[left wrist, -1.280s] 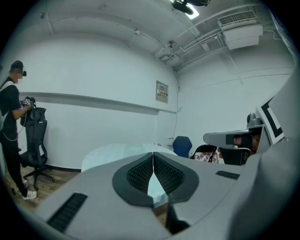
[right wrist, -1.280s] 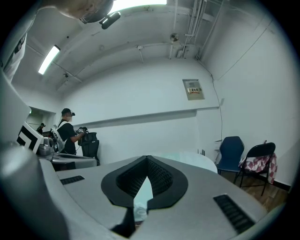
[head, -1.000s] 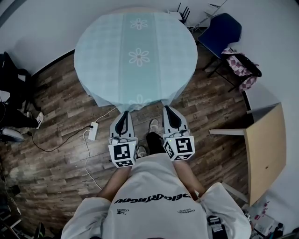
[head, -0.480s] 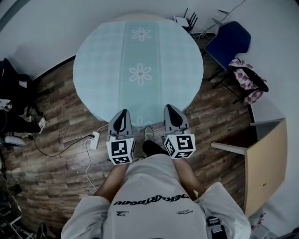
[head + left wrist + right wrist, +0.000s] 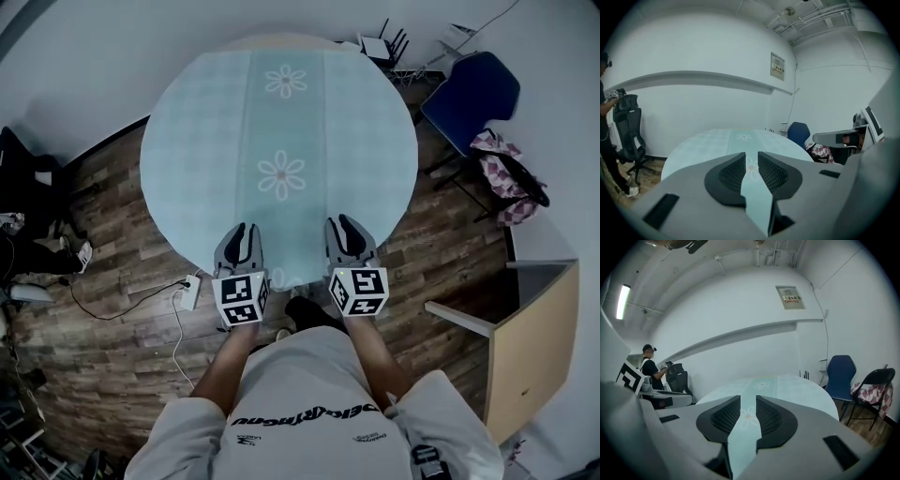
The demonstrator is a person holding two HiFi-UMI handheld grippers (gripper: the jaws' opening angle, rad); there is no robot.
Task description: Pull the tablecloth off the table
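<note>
A pale blue-green tablecloth [image 5: 281,122] with a flowered middle stripe covers the round table and hangs over its edge. My left gripper [image 5: 242,236] and right gripper [image 5: 345,230] hover side by side over the cloth's near edge, either side of the stripe. Both sets of jaws are opening, with a narrow gap between the pads. In the left gripper view the cloth [image 5: 717,140] shows through the gap of the left gripper [image 5: 751,169], and no fold lies between the pads. The right gripper [image 5: 747,416] likewise frames the cloth [image 5: 787,385] without pressing on it.
A blue chair [image 5: 469,94] and a folding chair with checkered fabric [image 5: 511,178] stand to the right. A wooden desk [image 5: 539,337] is at the near right. A power strip [image 5: 190,289] with cables lies on the floor at the left. A person [image 5: 649,364] stands by an office chair.
Both grippers moved forward from the floor side of the table to above the cloth's near edge. Their jaws went from shut to slightly parted.
</note>
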